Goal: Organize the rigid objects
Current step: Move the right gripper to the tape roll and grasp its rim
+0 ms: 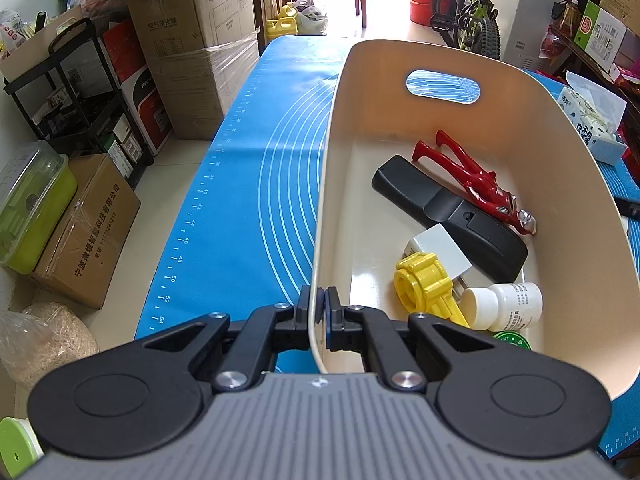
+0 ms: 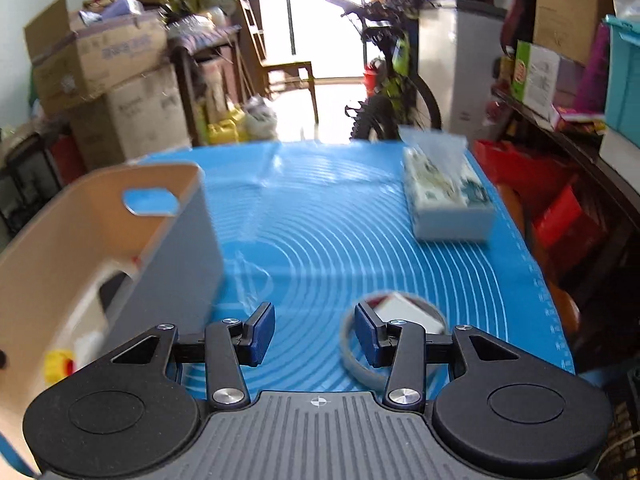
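A cream bin [image 1: 580,184] stands on the blue mat [image 1: 248,200]. Inside lie red pruning shears [image 1: 472,176], a black remote [image 1: 448,212], a white plug cube [image 1: 438,254], a yellow plastic part [image 1: 424,284] and a white bottle [image 1: 506,306]. My left gripper [image 1: 320,308] is shut on the bin's near left wall, one pad on each side. In the blurred right wrist view the bin [image 2: 60,232] is at the left. My right gripper [image 2: 316,332] hangs open over bare mat with nothing between its fingers. A grey ring [image 2: 352,354] around a white box [image 2: 404,312] lies just behind its right finger.
A tissue pack [image 2: 444,196] lies on the mat's far right, also visible past the bin as the tissue pack [image 1: 592,124]. Cardboard boxes [image 1: 200,52] and a black rack [image 1: 80,92] line the floor to the left. A bicycle [image 1: 472,12] stands beyond the table's far end.
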Demonstrator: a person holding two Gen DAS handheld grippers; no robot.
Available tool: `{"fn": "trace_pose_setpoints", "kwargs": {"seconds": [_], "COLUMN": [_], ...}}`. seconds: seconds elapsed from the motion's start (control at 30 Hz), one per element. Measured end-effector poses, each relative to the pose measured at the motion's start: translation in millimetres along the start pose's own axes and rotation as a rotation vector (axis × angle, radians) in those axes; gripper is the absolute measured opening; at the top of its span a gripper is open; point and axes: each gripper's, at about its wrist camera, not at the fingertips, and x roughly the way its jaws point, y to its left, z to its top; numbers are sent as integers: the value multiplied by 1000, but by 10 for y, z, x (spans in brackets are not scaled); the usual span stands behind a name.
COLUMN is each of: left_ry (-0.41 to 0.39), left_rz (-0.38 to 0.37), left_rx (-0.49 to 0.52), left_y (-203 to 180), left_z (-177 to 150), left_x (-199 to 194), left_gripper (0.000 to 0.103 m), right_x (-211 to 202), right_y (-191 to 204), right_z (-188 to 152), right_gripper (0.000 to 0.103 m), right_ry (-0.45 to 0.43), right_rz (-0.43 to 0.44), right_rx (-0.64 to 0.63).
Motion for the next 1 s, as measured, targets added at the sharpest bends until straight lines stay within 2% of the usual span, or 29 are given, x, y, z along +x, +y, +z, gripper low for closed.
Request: {"fn": "trace_pose_setpoints", "kwargs": {"seconds": [0.3, 0.57, 0.63, 0.7, 0.8, 1.0], "left_ry": [2, 2, 2, 2, 2, 5], "left_rz": [2, 4, 4, 5, 4, 6], "left_rx": [-1, 1, 1, 1, 1, -1], "left_y": [3, 0, 1, 1, -1, 9], "left_z": [-2, -4, -3, -3, -3, 1], "left_x": [3, 2, 3, 5, 5, 6], "left_gripper": [7, 7, 7, 7, 7, 8], "right_x": [301, 502, 526, 530, 534, 482], "right_y": [-26, 22, 31, 31, 9, -36], "right_z": [-162, -170, -170, -167, -165, -177], "right_gripper": [49, 48, 46, 34, 25, 21], "right_ry": [62, 112, 109, 106, 105, 87], "right_rz": [-29, -47, -53, -47, -51, -24], "right_rx": [-69, -134, -141, -146, -146, -153]}}
